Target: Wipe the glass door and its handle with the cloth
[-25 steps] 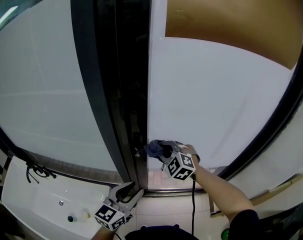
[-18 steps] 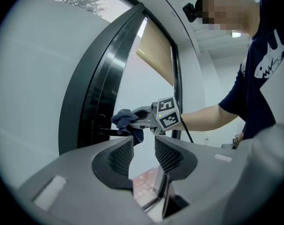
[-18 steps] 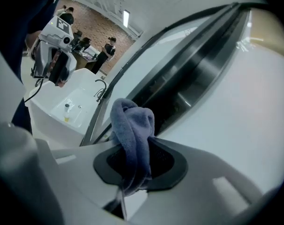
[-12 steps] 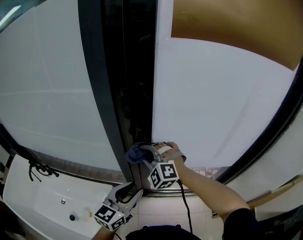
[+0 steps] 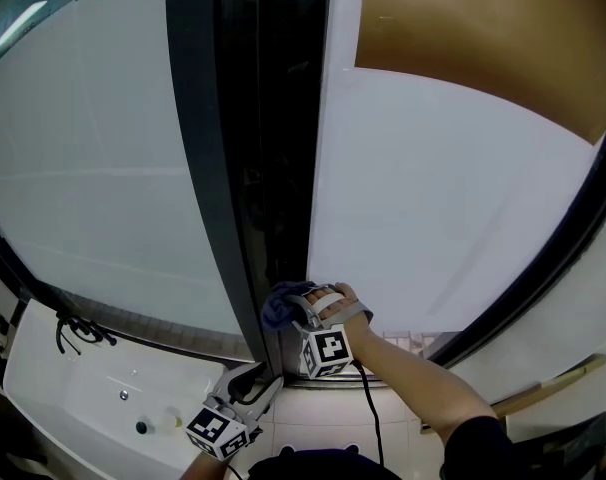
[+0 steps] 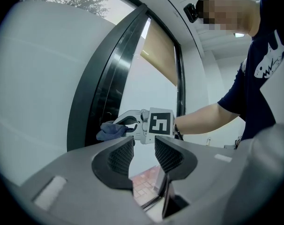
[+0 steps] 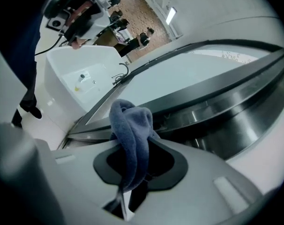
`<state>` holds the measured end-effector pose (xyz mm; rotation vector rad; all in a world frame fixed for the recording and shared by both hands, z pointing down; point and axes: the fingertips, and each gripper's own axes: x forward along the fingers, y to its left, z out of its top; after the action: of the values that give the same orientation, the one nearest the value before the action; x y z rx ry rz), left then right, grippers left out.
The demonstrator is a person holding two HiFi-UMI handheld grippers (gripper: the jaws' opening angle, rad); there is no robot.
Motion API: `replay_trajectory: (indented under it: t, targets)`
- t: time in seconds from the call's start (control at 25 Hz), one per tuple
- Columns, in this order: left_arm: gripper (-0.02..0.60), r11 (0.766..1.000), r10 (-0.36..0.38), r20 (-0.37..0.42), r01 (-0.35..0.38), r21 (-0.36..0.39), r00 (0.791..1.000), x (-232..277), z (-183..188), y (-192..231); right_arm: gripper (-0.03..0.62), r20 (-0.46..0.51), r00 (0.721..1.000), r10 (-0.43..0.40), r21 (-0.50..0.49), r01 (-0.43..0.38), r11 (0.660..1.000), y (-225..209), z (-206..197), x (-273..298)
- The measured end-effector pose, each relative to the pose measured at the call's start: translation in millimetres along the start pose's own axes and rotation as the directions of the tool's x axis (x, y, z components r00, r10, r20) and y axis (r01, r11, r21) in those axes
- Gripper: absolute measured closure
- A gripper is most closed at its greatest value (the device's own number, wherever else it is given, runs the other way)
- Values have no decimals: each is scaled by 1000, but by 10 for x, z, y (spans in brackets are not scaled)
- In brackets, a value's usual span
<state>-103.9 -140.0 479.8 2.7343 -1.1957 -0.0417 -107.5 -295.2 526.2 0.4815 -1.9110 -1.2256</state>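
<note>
The glass door has a frosted white pane (image 5: 443, 198) and a dark upright frame (image 5: 253, 168). My right gripper (image 5: 295, 310) is shut on a blue cloth (image 5: 281, 303), which is pressed against the frame's edge low on the door. In the right gripper view the cloth (image 7: 130, 135) bulges out from between the jaws, against the dark frame (image 7: 217, 111). The left gripper view shows the cloth (image 6: 109, 131) bunched at the right gripper's (image 6: 128, 124) tip. My left gripper (image 5: 255, 380) hangs lower, open and holding nothing. I cannot make out the handle.
A white basin (image 5: 73, 398) with a black cable (image 5: 78, 333) sits at the lower left. A second frosted pane (image 5: 93, 168) lies left of the frame. A brown blind (image 5: 483, 38) covers the door's top right. A pale stick (image 5: 553, 383) leans at the lower right.
My right gripper has carried the cloth left, from the white pane onto the dark frame's edge, then held nearly still. The left gripper has barely moved.
</note>
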Motion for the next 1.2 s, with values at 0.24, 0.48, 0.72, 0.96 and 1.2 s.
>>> replay_trajectory:
  t: [0.24,0.48,0.72,0.96,1.2]
  targets:
    - [443,999,-35,4,35,0,999,119,-33,-76,528,-47,999,12,-28,-13,1000,145,-331,-225]
    - [443,998,-62,0,62,4,998,209,-43,-139,528,-90,996,3,3,-3,1000,179,-661,-454]
    - [443,998,-65,-2,65,6,998,230,-11,-159,528,-120,993,-5,83,15,996,185,-868,-575]
    - [443,999,-47,-3,47,4,999,158,-19,-99,528,26,999,35,504,-44,863,338,-571,-549]
    - [443,1000,-20,-9,20,1,1000,40,-43,8,528,58,998,28,698,-61,714,442,-428,-160]
